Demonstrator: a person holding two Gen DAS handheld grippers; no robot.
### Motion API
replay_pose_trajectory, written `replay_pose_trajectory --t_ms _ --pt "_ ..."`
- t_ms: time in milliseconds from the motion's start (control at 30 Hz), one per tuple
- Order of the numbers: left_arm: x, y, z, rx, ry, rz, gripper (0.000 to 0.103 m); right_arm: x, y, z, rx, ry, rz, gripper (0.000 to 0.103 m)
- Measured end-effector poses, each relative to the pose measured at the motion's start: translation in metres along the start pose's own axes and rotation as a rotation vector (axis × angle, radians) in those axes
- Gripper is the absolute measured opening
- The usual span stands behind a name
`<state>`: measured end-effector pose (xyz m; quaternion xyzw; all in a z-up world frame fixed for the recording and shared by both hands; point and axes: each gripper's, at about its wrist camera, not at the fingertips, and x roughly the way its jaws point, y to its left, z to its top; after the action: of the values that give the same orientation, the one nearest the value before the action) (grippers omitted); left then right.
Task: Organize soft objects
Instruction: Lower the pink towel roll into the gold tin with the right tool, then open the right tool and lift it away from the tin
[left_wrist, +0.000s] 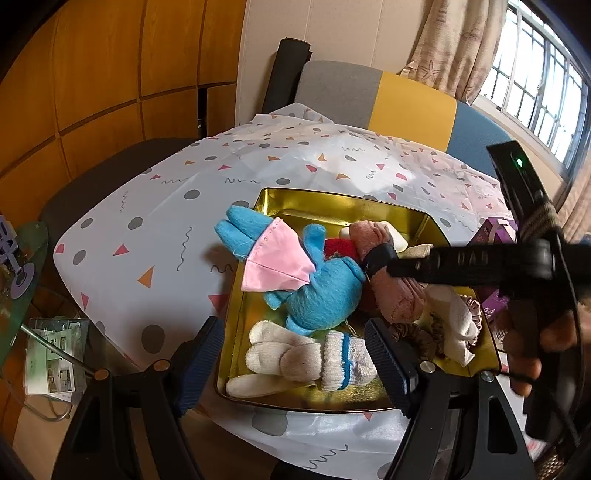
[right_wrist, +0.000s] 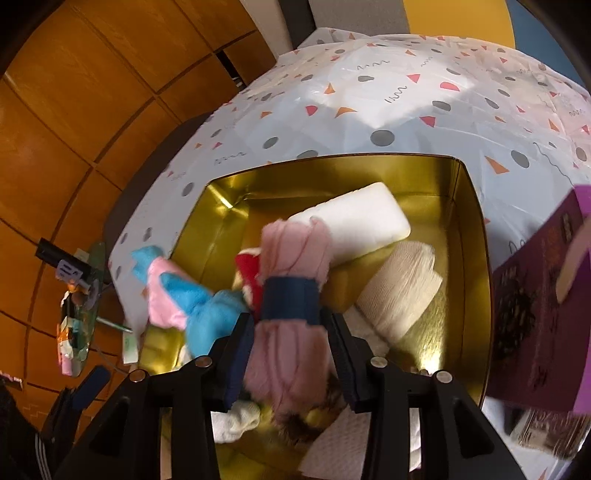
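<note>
Now the pink rolled cloth (right_wrist: 291, 295), bound by a dark blue band, lies between the right gripper (right_wrist: 291, 354) fingers, which look slightly parted around it, low over the gold tin (right_wrist: 469, 258). Left of those fingers sprawls a blue plush toy (right_wrist: 210, 314), half over the tin's wall; ahead sit a white foam block (right_wrist: 354, 218) and a cream roll. The left gripper (left_wrist: 295, 354) hangs spread and empty above a white sock doll (left_wrist: 295, 358). Most soft things seem already binned; the desk (left_wrist: 147, 221) around looks nearly finished.
</note>
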<state>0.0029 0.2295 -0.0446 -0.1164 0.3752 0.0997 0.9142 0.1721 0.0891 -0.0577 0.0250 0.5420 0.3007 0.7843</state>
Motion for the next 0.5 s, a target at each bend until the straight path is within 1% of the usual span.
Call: replay_pose_trajectory --t_ms 67,100,133,167,233,367,500 --pt "0.0 -0.001 0.0 0.0 0.001 0.0 0.079 0.002 0.006 -0.008 -0.034 0.013 -0.015 0.04" --pt "-0.001 -0.001 0.0 0.0 0.0 0.0 0.079 0.005 0.007 -0.01 -0.044 0.021 -0.025 0.034" --pt "-0.001 -0.001 0.0 0.0 -0.003 0.001 0.079 0.009 0.01 -0.013 -0.063 0.029 -0.042 0.03" --pt "-0.001 -0.001 0.0 0.0 -0.003 0.002 0.079 0.012 0.014 -0.015 -0.085 0.03 -0.057 0.029" --pt "-0.001 -0.002 0.0 -0.001 -0.001 0.008 0.079 0.018 0.019 -0.016 -0.12 0.032 -0.07 0.029" --pt "-0.002 -0.001 -0.001 -0.003 0.002 0.021 0.079 0.021 0.019 -0.014 -0.117 0.024 -0.086 0.03" --pt "-0.004 -0.003 0.0 0.003 -0.002 0.03 0.079 0.016 0.018 -0.015 -0.12 0.019 -0.073 0.032"
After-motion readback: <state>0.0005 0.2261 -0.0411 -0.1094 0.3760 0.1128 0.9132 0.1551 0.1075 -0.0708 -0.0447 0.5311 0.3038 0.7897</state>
